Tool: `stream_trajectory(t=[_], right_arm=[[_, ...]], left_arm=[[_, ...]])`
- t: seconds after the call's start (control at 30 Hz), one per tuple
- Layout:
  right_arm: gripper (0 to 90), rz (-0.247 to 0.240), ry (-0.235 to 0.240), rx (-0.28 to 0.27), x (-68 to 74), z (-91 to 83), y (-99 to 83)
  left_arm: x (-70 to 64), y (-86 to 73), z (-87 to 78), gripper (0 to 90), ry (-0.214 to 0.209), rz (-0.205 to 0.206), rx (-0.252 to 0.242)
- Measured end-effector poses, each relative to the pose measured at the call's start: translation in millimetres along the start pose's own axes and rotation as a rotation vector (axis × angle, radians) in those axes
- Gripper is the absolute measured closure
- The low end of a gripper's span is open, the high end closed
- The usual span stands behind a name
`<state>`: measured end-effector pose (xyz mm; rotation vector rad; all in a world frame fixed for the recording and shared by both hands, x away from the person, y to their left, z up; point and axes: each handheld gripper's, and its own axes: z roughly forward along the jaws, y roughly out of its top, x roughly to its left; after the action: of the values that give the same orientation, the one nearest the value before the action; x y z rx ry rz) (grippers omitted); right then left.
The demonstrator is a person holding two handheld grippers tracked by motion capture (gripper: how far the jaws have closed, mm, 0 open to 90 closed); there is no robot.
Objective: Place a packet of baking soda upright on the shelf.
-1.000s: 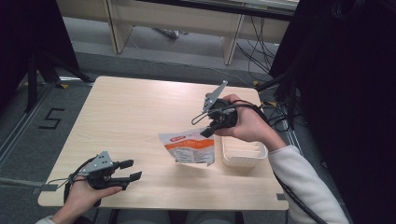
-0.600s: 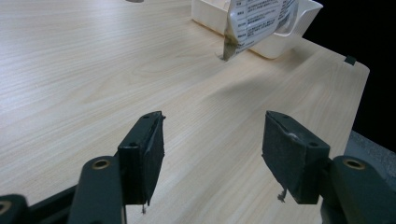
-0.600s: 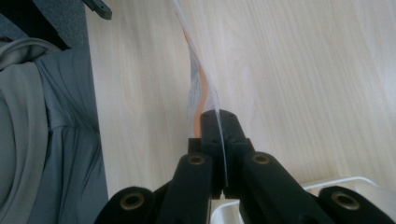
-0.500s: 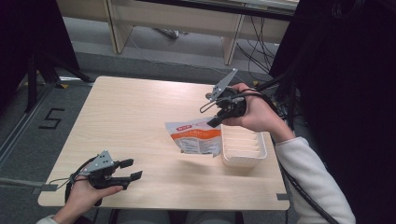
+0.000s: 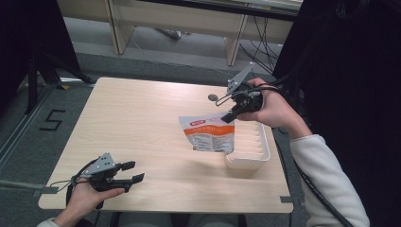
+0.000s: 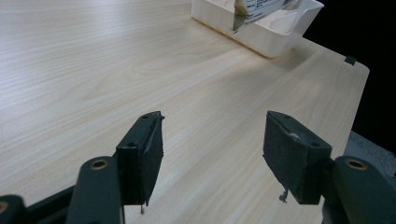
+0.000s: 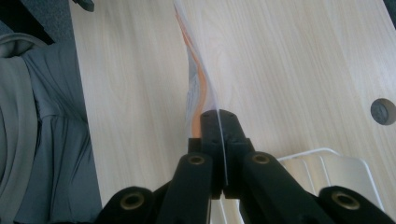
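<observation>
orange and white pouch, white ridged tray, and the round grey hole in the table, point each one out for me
orange and white printed pouch (image 5: 210, 136), high view, on its printed front face
white ridged plastic tray (image 5: 261, 156), high view, on its near right rim
round grey hole in the wooden table (image 5: 213, 97), high view, on its middle

even overhead light, soft shadows, dark surroundings

the tabletop (image 5: 142, 123) is evenly lit with a pale sheen toward its far left corner in the left gripper view; the high view is slightly soft, and the pouch (image 7: 198, 84) edge blurs close to the lens.
</observation>
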<state>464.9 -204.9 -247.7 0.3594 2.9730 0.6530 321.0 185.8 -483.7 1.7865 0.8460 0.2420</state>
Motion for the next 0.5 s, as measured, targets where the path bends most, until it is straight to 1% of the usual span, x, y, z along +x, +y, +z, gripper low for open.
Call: stream_trajectory(t=[0.03, 0.07, 0.1, 0.13, 0.17, 0.2, 0.23, 0.27, 0.3, 0.33, 0.37, 0.4, 0.5], right_arm=[[90.0, 0.015, -0.002, 0.011, 0.2, -1.9, -1.4], [90.0, -0.002, -0.004, 0.003, -1.1, -2.8, -2.8], [90.0, 0.011, -0.004, 0.012, -1.1, -5.0, -4.2], [90.0, 0.001, 0.003, 0.016, -2.0, -6.3, -5.5], [90.0, 0.024, -0.007, 0.024, -1.1, -8.4, -7.2], [90.0, 0.013, -0.008, 0.026, -2.3, -9.5, -8.7], [90.0, -0.002, -0.004, 0.03, -3.6, -10.6, -10.0], [90.0, -0.002, -0.004, 0.03, -3.6, -10.6, -10.0], [90.0, 0.014, -0.01, 0.033, -3.4, -12.0, -11.9], [90.0, 0.019, -0.01, 0.041, -3.9, -14.2, -15.2], [90.0, -0.005, -0.006, 0.044, -5.3, -14.9, -16.3], [90.0, 0.021, -0.015, 0.044, -4.7, -16.4, -18.1], [90.0, 0.026, -0.015, 0.047, -5.8, -19.8, -22.3]], left_arm=[[0.2, -0.1, 0.3, 37.4, -0.002, -0.002, -0.004], [0.3, -0.2, 0.4, 37.4, -0.003, -0.004, -0.003], [0.3, -0.3, 0.3, 37.4, -0.002, -0.006, -0.004], [0.5, -0.3, 0.2, 37.4, -0.001, -0.007, -0.004], [1.1, 0.1, -0.1, 37.4, -0.003, 0.004, -0.003], [0.5, -0.1, 0.0, 37.4, 0.002, -0.009, -0.002], [0.7, -0.2, 0.2, 37.4, 0.001, -0.01, -0.003], [0.7, -0.2, 0.2, 37.4, 0.001, -0.01, -0.003], [1.0, -0.1, 0.2, 37.4, 0.002, -0.006, -0.002], [1.2, 0.0, 0.1, 37.4, 0.001, -0.001, -0.002], [1.3, 0.0, 0.1, 37.4, 0.0, -0.001, -0.001], [1.3, 0.0, 0.1, 37.3, 0.001, -0.001, -0.001], [1.5, -0.2, 0.2, 37.3, 0.001, 0.002, 0.003]])
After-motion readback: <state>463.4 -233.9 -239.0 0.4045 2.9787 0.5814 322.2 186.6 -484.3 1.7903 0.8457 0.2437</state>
